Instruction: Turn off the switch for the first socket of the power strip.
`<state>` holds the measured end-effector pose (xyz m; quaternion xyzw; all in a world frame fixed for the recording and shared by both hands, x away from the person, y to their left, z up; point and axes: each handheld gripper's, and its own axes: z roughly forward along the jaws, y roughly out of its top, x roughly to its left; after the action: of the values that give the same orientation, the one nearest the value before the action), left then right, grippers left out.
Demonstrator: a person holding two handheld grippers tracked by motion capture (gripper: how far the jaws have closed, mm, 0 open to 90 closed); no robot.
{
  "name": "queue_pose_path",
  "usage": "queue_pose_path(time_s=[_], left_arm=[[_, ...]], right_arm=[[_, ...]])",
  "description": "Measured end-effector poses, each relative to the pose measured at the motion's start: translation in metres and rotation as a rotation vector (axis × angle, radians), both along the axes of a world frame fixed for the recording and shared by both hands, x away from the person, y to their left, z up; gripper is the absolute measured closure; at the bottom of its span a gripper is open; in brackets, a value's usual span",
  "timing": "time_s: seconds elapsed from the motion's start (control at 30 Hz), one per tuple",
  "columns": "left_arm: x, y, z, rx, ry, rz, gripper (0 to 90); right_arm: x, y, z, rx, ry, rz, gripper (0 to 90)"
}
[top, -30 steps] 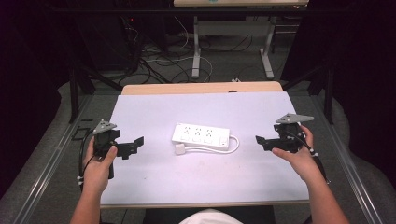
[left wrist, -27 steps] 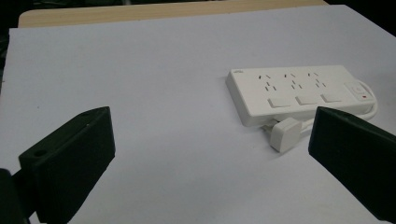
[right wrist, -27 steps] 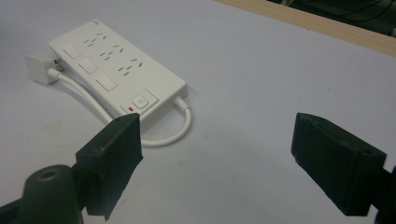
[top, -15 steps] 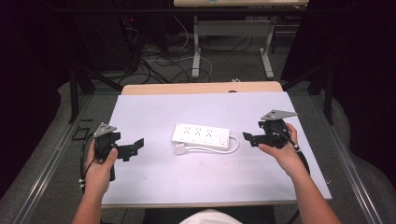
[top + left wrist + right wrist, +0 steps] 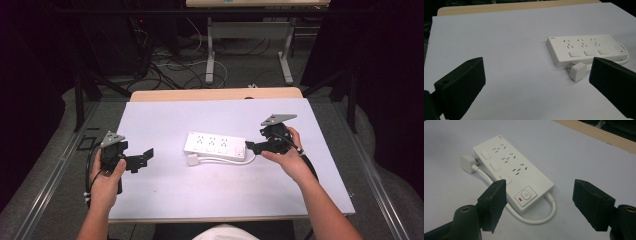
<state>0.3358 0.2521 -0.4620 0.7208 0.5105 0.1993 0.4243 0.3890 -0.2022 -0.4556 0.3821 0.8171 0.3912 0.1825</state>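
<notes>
Dark surroundings with cables on the floor frame a white-covered bench [image 5: 165, 200], at whose middle a white power strip [image 5: 215, 146] lies flat, its plug [image 5: 192, 159] and looped cord just beside it. The right hand-held gripper [image 5: 250, 146] is held wide open at the strip's switch end, nearly touching, while the left hand-held gripper [image 5: 147, 156], also wide, is kept well apart. An approach seems in hand; next, the right jaws would need centring over the switch end before being closed.

No words or numbers can be read. The white power strip [image 5: 512, 170] carries a small embossed mark at one corner, too small to make out, and its main switch [image 5: 526, 195] bears a power symbol.
</notes>
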Motion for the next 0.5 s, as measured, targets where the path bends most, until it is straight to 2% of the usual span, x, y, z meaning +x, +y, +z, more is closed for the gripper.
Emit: queue_pose_path(time_s=[0.27,0.4,0.47,0.5], left_arm=[[0.000,0.000,0.000,0.001,0.004,-0.002,0.4],[0.000,0.001,0.000,0.006,0.005,-0.005,0.4],[0.000,0.000,0.000,0.000,0.003,-0.001,0.4],[0.000,0.000,0.000,0.000,0.003,-0.001,0.4]], right_arm=[[0.006,0.015,-0.002,-0.022,0.048,0.045,31.1],[0.008,0.020,-0.003,-0.031,0.046,0.053,32.0],[0.010,0.025,-0.002,-0.050,0.074,0.065,33.9],[0.011,0.027,-0.004,-0.041,0.062,0.065,34.6]])
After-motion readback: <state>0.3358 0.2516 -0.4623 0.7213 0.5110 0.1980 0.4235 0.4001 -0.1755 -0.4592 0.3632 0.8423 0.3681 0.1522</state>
